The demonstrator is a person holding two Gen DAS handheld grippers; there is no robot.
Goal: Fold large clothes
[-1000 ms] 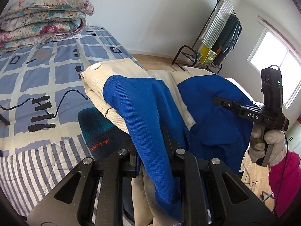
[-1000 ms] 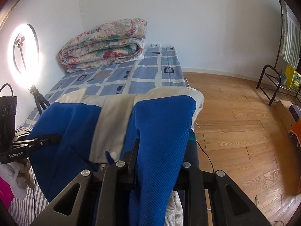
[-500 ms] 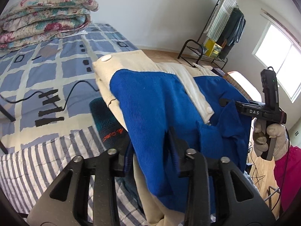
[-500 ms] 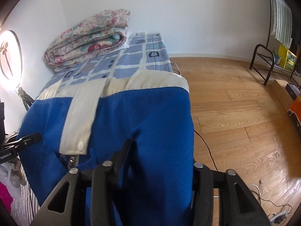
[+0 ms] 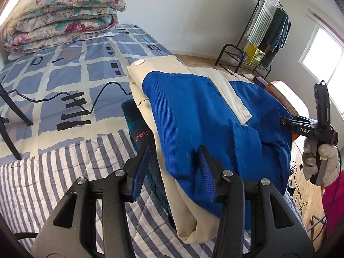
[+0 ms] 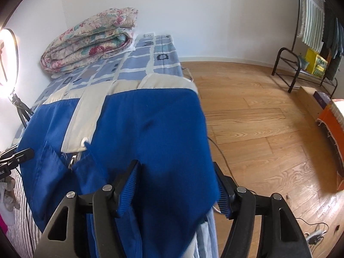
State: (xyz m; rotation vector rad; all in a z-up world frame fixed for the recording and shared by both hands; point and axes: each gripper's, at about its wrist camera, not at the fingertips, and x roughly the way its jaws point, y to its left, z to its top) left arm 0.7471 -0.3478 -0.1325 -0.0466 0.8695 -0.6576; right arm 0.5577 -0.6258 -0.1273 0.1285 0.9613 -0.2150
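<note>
1. Left hand-held gripper: jaws opening, blue-ribbed pads parted. A fold of the jacket lies between them, brushing the right pad but clear of the left; released, not clamped.

2. Right hand-held gripper: jaws opening, wider than the left pair. Blue cloth of the jacket drapes between the pads; it lies loose against them, no pinch visible. Released.

3. Jacket, blue with cream placket, yoke and snap buttons: lying folded on the bed, near its foot and long edge. The near hem hangs over the edge toward both grippers. It rests partly on a dark teal garment beneath it.

4. Progress, as judged: one fold has been laid down and let go. The bundle is still broad and the hanging hem untidy, so a further fold and some smoothing likely remain.

5. Pose: both grippers point forward and steeply down at the near hem, side by side. In the left view, a white-gloved hand holds the right gripper's handle at the jacket's far side.

6. Surroundings: striped quilt at the bed's foot; black cable across the patterned sheet; folded floral duvet at the head; clothes rack by the wall; ring light at the bedside; wooden floor.
</note>
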